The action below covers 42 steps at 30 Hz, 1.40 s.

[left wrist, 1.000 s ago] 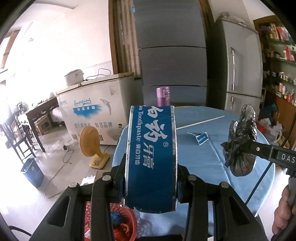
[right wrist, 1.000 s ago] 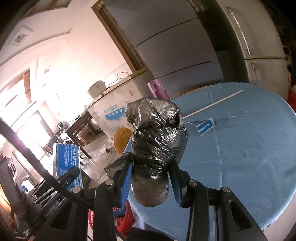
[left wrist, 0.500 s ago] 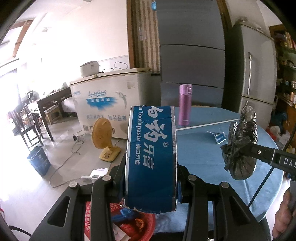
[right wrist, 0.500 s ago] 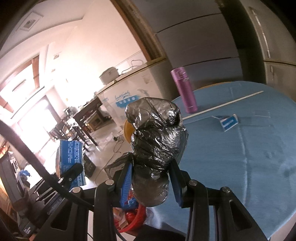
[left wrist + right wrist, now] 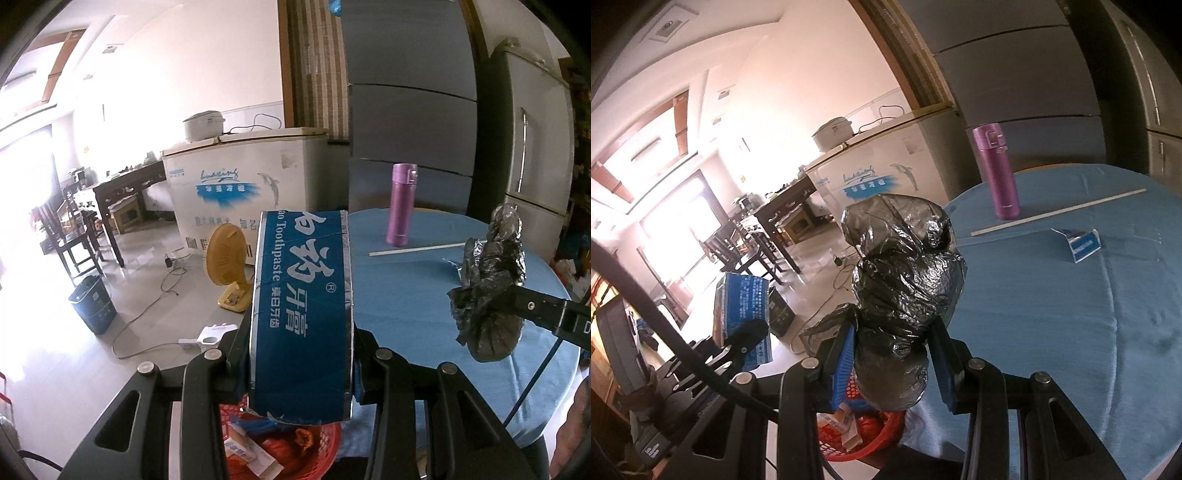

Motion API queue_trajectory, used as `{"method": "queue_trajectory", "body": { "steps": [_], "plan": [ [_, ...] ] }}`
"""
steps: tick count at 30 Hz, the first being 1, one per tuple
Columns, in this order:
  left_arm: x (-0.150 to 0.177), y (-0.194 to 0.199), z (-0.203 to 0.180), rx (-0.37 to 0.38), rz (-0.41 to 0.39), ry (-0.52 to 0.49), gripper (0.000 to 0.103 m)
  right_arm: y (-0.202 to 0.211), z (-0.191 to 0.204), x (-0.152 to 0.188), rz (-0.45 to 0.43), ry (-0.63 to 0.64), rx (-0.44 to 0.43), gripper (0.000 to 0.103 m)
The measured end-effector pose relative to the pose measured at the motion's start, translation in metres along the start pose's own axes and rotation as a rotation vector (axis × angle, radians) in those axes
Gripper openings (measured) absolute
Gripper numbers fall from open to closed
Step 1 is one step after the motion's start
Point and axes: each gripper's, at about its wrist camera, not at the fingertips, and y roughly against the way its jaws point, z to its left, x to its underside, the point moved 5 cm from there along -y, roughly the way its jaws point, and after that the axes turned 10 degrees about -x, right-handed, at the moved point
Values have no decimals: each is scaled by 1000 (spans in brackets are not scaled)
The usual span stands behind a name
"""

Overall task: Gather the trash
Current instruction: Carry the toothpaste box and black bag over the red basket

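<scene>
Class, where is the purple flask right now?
The flask stands upright at the blue table's far edge, beside the white stick.

Left hand-held gripper (image 5: pixel 301 363): matte black frame, two angular arms with triangular cut-outs, four round silver screws across the top.

Right hand-held gripper (image 5: pixel 892 363): same black frame and silver screws; blue pads (image 5: pixel 843 363) line the inner faces of its fingers. From the left wrist view its arm carries white lettering, partly cut off, and one small screw. Thick black cable (image 5: pixel 665 325) alongside.

Bare skin of a hand (image 5: pixel 570 448) at the frame edge.
</scene>
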Motion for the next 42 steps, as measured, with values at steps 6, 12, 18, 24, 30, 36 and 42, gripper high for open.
{"method": "queue_trajectory", "body": {
  "steps": [6, 12, 18, 24, 30, 36, 42],
  "plan": [
    [4, -5, 13, -29, 13, 15, 43, -10, 11, 1, 20, 23, -25, 41],
    [6, -7, 24, -49, 19, 26, 43, -19, 22, 3, 37, 42, -44, 41],
    [8, -9, 31, -61, 24, 33, 43, -28, 31, 5, 58, 61, -58, 41],
    [8, -11, 35, -71, 28, 38, 43, -40, 41, 8, 84, 82, -75, 41],
    [11, -14, 43, -81, 36, 46, 43, -47, 48, 12, 102, 99, -82, 41],
    [15, -19, 50, -93, 50, 57, 43, -57, 54, 16, 122, 111, -85, 41],
    [20, -24, 56, -98, 64, 65, 43, -68, 56, 15, 142, 121, -90, 41]
  ]
}}
